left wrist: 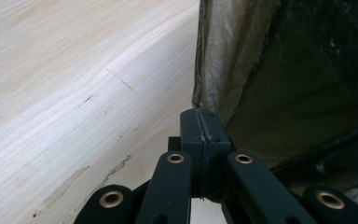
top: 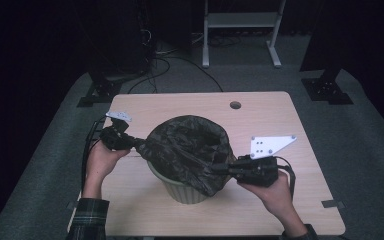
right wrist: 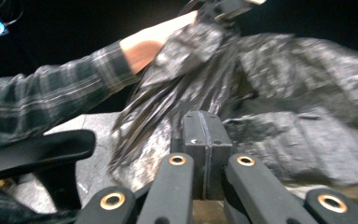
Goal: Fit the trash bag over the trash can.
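Right gripper (top: 219,169): jaws clamped on bag (top: 190,150) edge, stretched over bin (top: 182,192). Left gripper (top: 136,143): jaws pressed together on the opposite bag edge, table (top: 260,107) seen beneath.

Bin (top: 182,192) mostly hidden under bag (top: 190,150), right gripper view blurred, sleeve (top: 87,220) cut off

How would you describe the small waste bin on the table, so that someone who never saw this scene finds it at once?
Start from the light wooden table and look at its middle, between the person's two hands. There stands the waste bin, a pale, ribbed, round tub. It is the thing draped in a black plastic bag, which the left tool and the right tool pinch at opposite sides.
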A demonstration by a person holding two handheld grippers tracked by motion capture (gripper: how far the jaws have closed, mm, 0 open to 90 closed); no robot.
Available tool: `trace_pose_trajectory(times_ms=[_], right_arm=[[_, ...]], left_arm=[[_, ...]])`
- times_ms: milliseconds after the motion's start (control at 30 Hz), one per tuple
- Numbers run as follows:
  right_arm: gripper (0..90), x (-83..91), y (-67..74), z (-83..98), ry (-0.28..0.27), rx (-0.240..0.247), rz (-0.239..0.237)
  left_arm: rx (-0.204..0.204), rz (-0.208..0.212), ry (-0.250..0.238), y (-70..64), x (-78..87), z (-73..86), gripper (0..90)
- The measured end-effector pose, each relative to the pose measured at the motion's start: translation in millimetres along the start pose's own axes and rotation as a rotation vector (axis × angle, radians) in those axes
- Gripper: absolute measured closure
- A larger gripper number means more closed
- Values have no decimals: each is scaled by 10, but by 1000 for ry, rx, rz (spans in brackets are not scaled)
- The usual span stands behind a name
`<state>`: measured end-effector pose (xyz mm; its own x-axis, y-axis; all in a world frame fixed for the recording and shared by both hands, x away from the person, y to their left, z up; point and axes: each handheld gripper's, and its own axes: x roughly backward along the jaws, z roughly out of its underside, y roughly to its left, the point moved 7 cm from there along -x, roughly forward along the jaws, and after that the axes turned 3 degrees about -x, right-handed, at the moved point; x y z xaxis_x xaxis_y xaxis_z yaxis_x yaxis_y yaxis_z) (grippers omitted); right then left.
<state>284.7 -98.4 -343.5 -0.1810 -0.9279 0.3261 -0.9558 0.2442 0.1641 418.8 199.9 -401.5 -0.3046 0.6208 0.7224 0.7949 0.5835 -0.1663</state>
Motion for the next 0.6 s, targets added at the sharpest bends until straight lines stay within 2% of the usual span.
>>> trace_pose_trajectory(times_ms=[267,600], right_arm=[[899,-131,242,267,52,1,-62],[900,-399,330,545,116,-27,-112]], left_arm=[[2,5,-12,-19,10,13,899],[-15,27,-18,-84,19,-13,899]])
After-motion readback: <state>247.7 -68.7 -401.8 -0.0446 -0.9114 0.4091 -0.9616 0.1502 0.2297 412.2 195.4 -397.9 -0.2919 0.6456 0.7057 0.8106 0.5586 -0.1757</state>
